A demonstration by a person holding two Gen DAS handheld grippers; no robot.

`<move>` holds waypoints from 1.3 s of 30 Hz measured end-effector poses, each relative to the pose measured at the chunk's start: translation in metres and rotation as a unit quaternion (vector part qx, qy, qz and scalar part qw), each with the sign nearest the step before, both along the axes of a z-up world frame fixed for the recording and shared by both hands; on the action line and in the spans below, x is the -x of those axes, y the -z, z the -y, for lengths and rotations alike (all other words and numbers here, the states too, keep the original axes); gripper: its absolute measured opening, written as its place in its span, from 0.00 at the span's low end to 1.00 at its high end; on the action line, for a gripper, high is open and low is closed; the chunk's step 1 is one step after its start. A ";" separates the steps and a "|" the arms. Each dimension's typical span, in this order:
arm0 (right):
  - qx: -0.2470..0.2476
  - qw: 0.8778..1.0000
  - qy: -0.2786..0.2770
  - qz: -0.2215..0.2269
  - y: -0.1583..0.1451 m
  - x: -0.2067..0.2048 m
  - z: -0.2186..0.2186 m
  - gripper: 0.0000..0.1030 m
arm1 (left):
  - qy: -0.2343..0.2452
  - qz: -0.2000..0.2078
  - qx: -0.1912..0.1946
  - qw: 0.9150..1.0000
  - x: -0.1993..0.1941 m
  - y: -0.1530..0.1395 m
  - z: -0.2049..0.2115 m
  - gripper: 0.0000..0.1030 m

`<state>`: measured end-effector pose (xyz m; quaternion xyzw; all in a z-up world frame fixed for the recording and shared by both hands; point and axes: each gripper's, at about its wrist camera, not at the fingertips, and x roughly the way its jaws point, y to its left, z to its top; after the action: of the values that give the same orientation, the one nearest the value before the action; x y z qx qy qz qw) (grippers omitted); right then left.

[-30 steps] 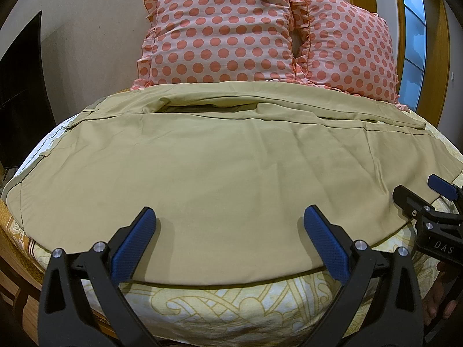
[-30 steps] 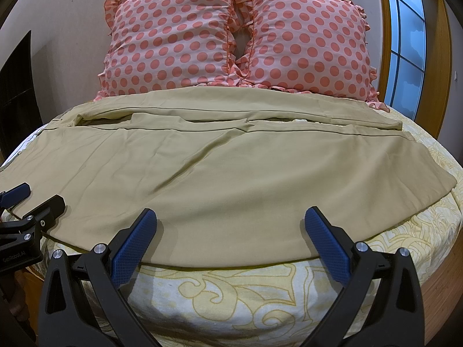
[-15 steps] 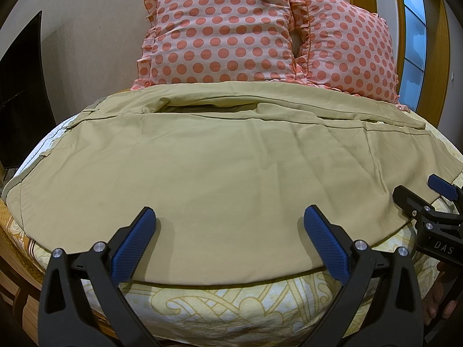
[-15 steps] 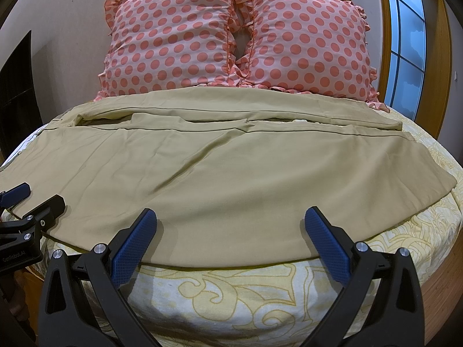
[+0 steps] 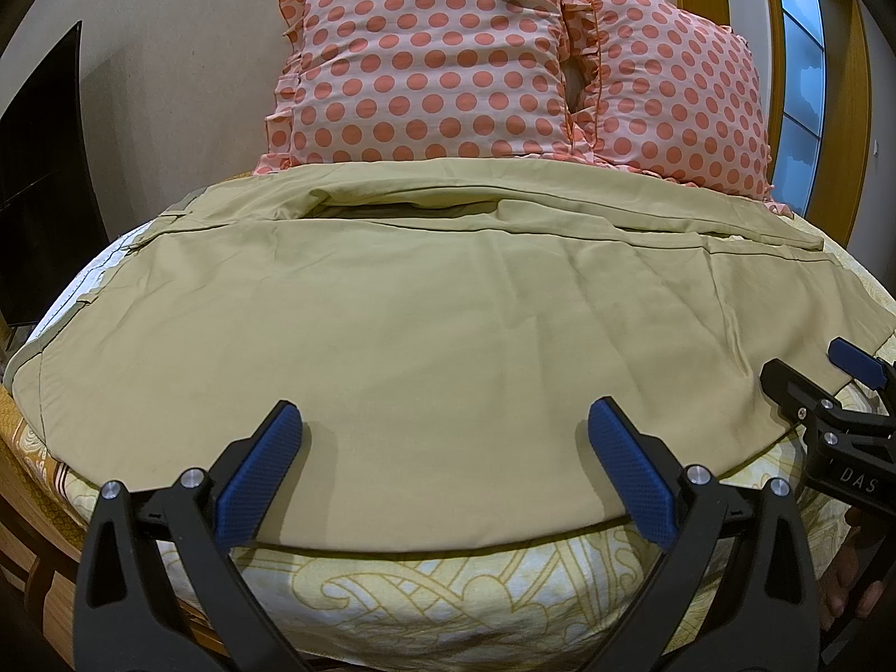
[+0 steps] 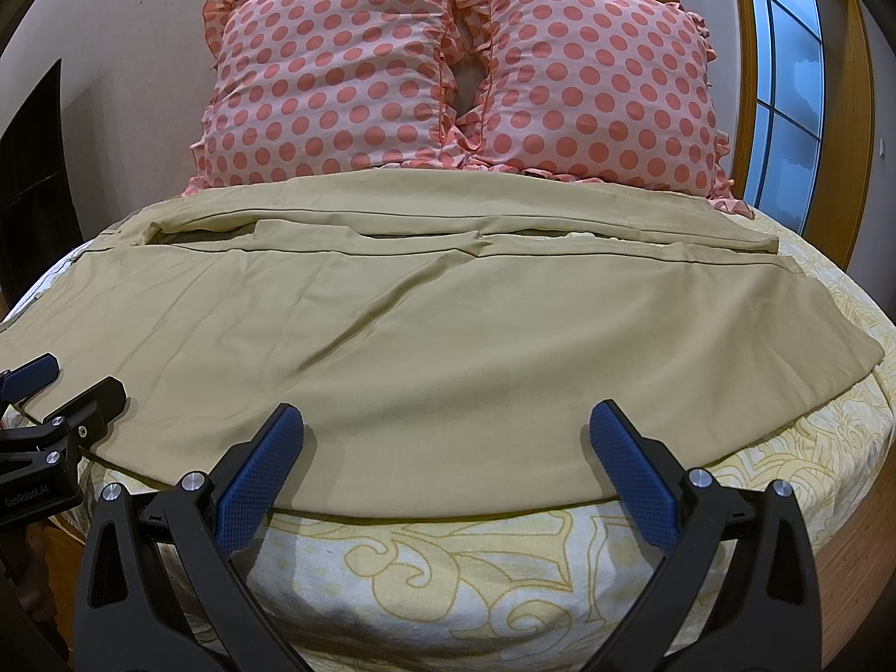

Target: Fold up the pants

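Note:
Khaki pants (image 5: 437, 325) lie spread flat across the bed, legs running sideways, the near leg's long edge facing me; they also show in the right wrist view (image 6: 392, 347). My left gripper (image 5: 445, 442) is open and empty, hovering over the near edge of the pants. My right gripper (image 6: 448, 442) is open and empty over the same edge, further right. Each gripper shows at the side of the other's view: the right gripper (image 5: 829, 386) and the left gripper (image 6: 61, 386).
The bed has a yellow patterned sheet (image 6: 448, 565). Two pink polka-dot pillows (image 6: 448, 73) stand behind the pants against the wall. A dark screen (image 5: 39, 179) is at the left, a window (image 6: 789, 89) at the right.

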<state>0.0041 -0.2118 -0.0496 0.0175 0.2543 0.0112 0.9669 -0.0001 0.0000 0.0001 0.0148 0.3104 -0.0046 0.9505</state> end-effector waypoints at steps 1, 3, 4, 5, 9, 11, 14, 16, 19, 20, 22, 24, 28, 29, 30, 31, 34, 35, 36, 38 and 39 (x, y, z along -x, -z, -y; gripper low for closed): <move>0.000 1.000 0.000 0.000 0.000 0.000 0.000 0.99 | 0.000 0.000 0.000 1.000 0.000 0.000 0.000 0.98; 0.000 1.000 0.000 0.000 0.000 0.000 0.000 0.99 | 0.000 0.000 0.000 1.000 0.000 0.000 0.000 0.98; 0.000 1.000 0.000 0.000 0.000 0.000 0.000 0.99 | 0.000 0.000 0.000 1.000 0.000 0.000 0.000 0.98; 0.000 1.000 0.000 0.000 0.000 0.000 0.000 0.99 | 0.000 0.000 0.000 1.000 0.000 0.000 0.000 0.98; 0.000 1.000 0.000 0.001 0.000 0.000 0.000 0.99 | 0.000 0.000 0.000 1.000 0.000 0.000 0.000 0.98; 0.000 1.000 0.000 0.001 0.000 0.000 0.000 0.99 | 0.000 0.000 0.000 1.000 0.000 0.000 0.000 0.98; 0.000 1.000 0.000 0.001 0.000 0.000 0.001 0.99 | 0.000 0.000 0.000 1.000 0.000 0.000 0.000 0.98; -0.001 1.000 0.000 0.002 0.000 0.001 0.001 0.99 | 0.000 0.000 0.000 1.000 0.000 0.000 0.000 0.98; 0.000 1.000 0.000 0.002 0.001 0.001 0.000 0.99 | 0.000 0.000 0.000 1.000 0.000 0.000 0.000 0.98; -0.001 1.000 0.000 0.002 0.001 0.001 0.000 0.99 | 0.000 0.000 0.000 1.000 0.000 0.000 0.000 0.98; -0.001 1.000 0.000 0.002 0.001 0.001 0.000 0.99 | 0.000 0.000 0.000 1.000 0.000 0.000 0.000 0.98; -0.001 1.000 0.001 0.003 0.001 0.001 0.000 0.99 | 0.000 0.000 0.000 1.000 0.000 0.000 0.000 0.98; -0.001 1.000 0.000 0.003 0.002 0.000 0.001 0.99 | 0.000 0.001 0.000 1.000 0.000 0.000 0.000 0.98; -0.001 1.000 0.000 0.003 0.002 0.000 0.001 0.99 | 0.000 0.000 0.000 1.000 0.000 0.000 0.000 0.98; -0.001 1.000 0.000 0.003 0.003 0.000 0.001 0.99 | 0.000 0.000 0.000 1.000 0.000 0.000 0.000 0.98; -0.001 1.000 0.000 0.004 0.003 -0.001 0.002 0.99 | 0.000 0.000 0.000 1.000 0.000 0.000 0.000 0.98; 0.000 1.000 -0.001 0.003 0.001 0.001 0.001 0.99 | 0.002 0.000 0.000 1.000 0.000 0.000 0.000 0.98; 0.000 1.000 -0.003 0.001 0.001 0.000 0.001 0.99 | 0.003 -0.001 0.001 1.000 0.000 0.000 0.000 0.98; 0.000 1.000 -0.006 -0.001 0.002 0.000 0.000 0.99 | 0.004 -0.003 0.001 1.000 0.000 0.000 -0.001 0.98; 0.000 1.000 -0.015 -0.007 0.002 0.000 0.001 0.99 | 0.006 -0.011 0.003 1.000 -0.002 -0.004 -0.003 0.98; 0.000 1.000 -0.024 -0.015 0.000 -0.005 0.003 0.99 | 0.004 -0.017 0.004 1.000 -0.004 -0.006 -0.005 0.98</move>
<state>0.0088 -0.2148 -0.0494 0.0117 0.2690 0.0338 0.9625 0.0040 0.0050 0.0064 0.0124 0.3265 -0.0099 0.9451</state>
